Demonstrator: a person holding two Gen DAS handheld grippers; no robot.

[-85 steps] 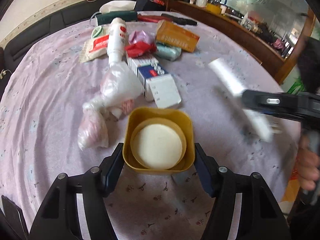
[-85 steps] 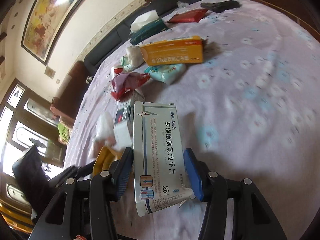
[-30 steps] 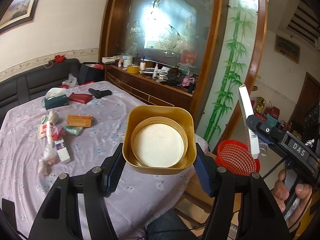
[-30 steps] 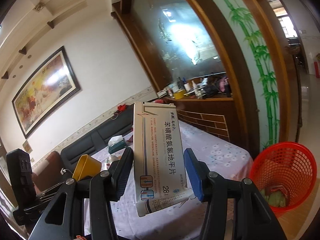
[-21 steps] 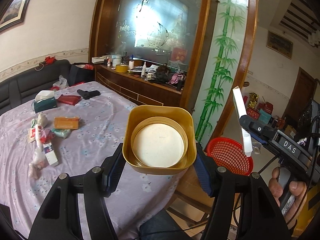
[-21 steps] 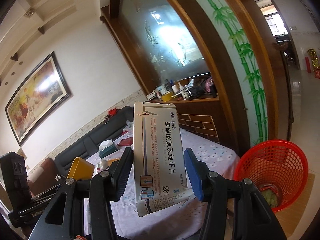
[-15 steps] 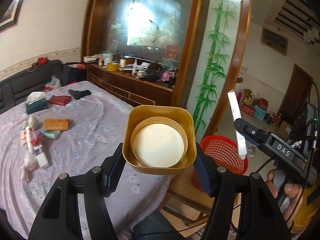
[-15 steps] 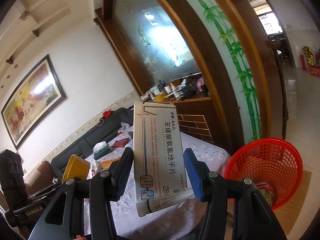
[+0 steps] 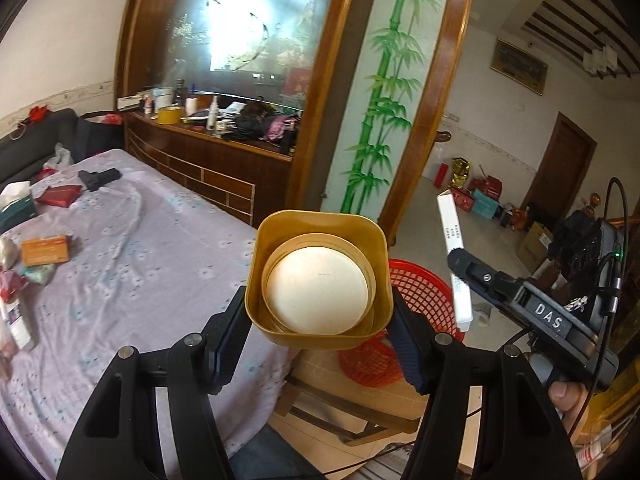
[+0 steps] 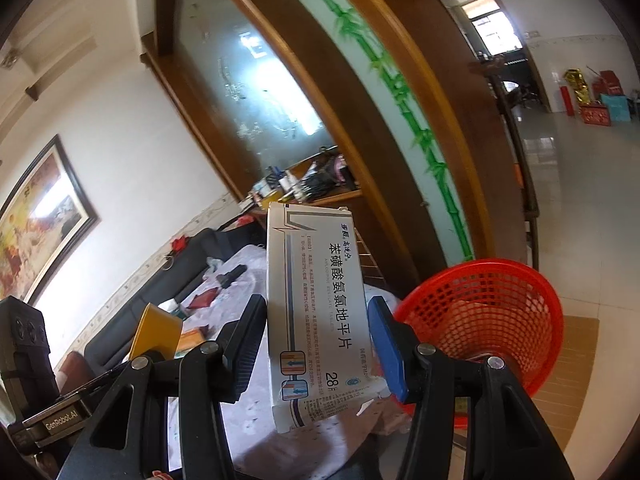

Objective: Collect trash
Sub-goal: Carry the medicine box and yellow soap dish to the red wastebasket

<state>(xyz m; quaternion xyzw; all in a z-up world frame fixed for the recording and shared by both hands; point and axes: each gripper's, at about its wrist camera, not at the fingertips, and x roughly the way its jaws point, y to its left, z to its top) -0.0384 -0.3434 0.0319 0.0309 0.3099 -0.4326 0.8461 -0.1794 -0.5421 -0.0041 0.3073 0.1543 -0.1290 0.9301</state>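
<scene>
Trash pinched in both my claws: left gripper (image 9: 320, 322) clamps yellow tub (image 9: 318, 280), right gripper (image 10: 316, 354) clamps medicine box (image 10: 318, 312). Red basket (image 10: 480, 312) beyond, low beside table (image 9: 120, 260). Risk: early release, items hit rim, fall on floor.

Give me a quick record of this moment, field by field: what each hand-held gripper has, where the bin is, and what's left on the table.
left hand-held gripper: shut on yellow tub
right hand-held gripper: shut on white medicine box
bin: red mesh basket on the floor past the table's edge
table: orange box, red pouch, other litter at left
dropped yet: no, both items are in the grippers
</scene>
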